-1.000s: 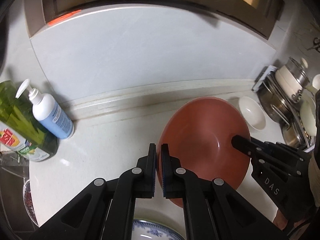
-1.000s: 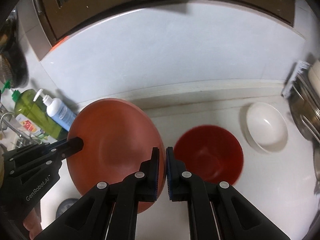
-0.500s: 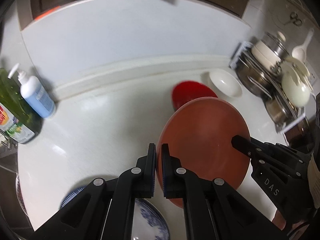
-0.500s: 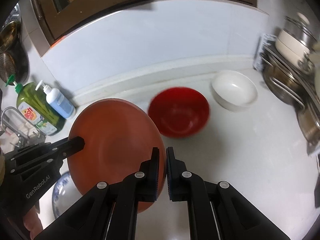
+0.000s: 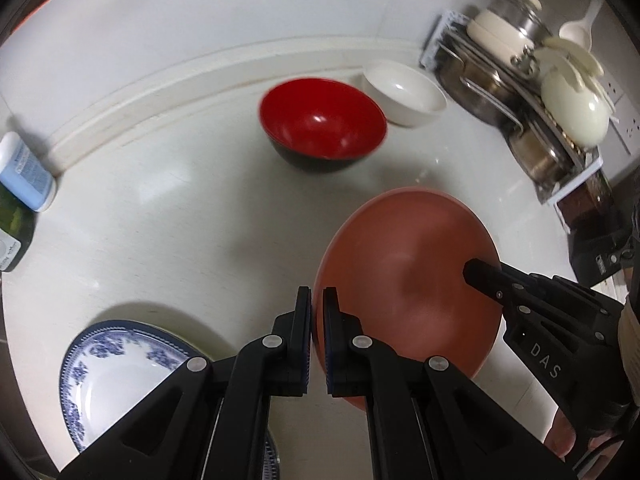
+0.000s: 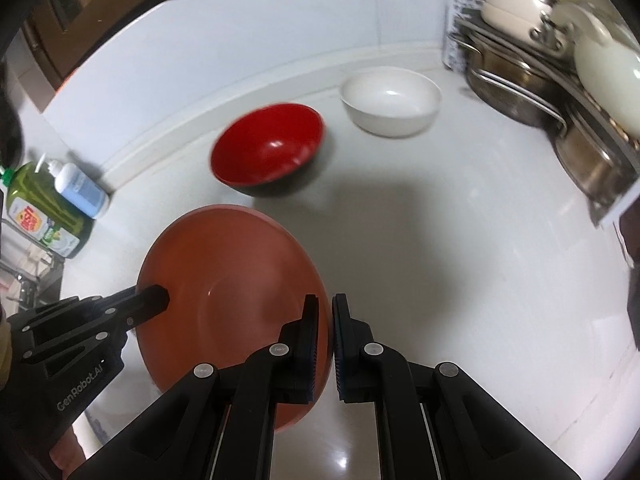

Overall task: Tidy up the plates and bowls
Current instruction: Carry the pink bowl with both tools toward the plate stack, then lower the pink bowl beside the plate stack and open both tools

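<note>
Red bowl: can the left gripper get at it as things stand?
Probably not yet. The left gripper is shut on the terracotta plate, shared with the right gripper. The counter toward the red bowl looks unobstructed.

Dim, soft glare, motion blur (fisheye-warped edges).

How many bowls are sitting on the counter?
2: a red bowl near the back wall and a white bowl just right of it. More could be hidden in the rack.
</note>
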`<action>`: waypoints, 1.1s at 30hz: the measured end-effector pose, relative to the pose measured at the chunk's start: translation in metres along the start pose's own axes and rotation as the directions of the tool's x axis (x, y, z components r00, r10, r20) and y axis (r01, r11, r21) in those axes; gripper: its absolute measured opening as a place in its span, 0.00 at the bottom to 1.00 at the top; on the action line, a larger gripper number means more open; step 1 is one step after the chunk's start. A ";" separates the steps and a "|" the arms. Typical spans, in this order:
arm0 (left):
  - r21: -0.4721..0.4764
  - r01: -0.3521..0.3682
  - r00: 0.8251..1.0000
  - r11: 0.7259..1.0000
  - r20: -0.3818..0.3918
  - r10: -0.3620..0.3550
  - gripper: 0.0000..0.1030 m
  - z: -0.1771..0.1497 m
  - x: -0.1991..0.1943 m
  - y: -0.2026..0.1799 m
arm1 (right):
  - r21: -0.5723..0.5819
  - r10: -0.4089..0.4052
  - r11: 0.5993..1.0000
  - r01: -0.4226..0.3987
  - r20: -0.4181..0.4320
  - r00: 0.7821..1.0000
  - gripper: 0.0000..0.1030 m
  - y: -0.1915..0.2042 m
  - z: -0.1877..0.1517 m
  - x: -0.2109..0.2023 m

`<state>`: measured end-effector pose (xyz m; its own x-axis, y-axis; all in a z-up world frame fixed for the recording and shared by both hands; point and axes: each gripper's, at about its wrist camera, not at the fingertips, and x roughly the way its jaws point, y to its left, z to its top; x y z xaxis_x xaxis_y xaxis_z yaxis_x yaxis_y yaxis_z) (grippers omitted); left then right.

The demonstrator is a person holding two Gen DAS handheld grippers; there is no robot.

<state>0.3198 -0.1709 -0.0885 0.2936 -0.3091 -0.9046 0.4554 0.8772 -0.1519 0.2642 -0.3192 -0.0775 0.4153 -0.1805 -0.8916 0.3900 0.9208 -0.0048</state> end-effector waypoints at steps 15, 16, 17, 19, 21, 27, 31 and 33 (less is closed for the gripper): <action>-0.011 0.007 0.996 1.000 -0.087 -0.008 0.07 -0.005 0.035 -0.011 | 0.018 -0.021 1.000 0.023 -0.085 0.996 0.09 -0.030 -0.009 0.027; -0.016 0.008 0.996 1.000 -0.090 -0.009 0.07 -0.004 0.036 -0.010 | 0.020 -0.020 1.000 0.022 -0.088 0.996 0.09 -0.030 -0.009 0.029; -0.021 0.008 0.995 1.000 -0.094 -0.010 0.07 -0.004 0.037 -0.009 | 0.021 -0.022 1.000 0.024 -0.091 0.996 0.09 -0.031 -0.009 0.030; -0.023 0.006 0.995 1.000 -0.097 -0.008 0.07 -0.004 0.038 -0.008 | 0.016 -0.024 1.000 0.025 -0.094 0.995 0.09 -0.030 -0.009 0.033; -0.025 0.004 0.995 1.000 -0.101 -0.007 0.07 -0.003 0.040 -0.008 | 0.016 -0.022 1.000 0.024 -0.098 0.995 0.09 -0.030 -0.008 0.035; -0.027 0.002 0.994 1.000 -0.108 -0.005 0.07 -0.001 0.045 -0.010 | 0.022 -0.018 1.000 0.020 -0.108 0.994 0.09 -0.033 -0.009 0.042; -0.034 0.006 0.994 0.999 -0.111 -0.010 0.07 0.000 0.047 -0.009 | 0.027 -0.011 1.000 0.014 -0.108 0.994 0.09 -0.034 -0.009 0.045; -0.034 0.007 0.994 0.999 -0.112 -0.010 0.07 0.000 0.048 -0.009 | 0.030 -0.010 0.999 0.013 -0.105 0.994 0.09 -0.034 -0.010 0.044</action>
<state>0.3301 -0.1934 -0.1300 0.1928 -0.2751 -0.9419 0.4286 0.8871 -0.1714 0.2610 -0.3554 -0.1214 0.3228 -0.1521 -0.9342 0.4196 0.9077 -0.0028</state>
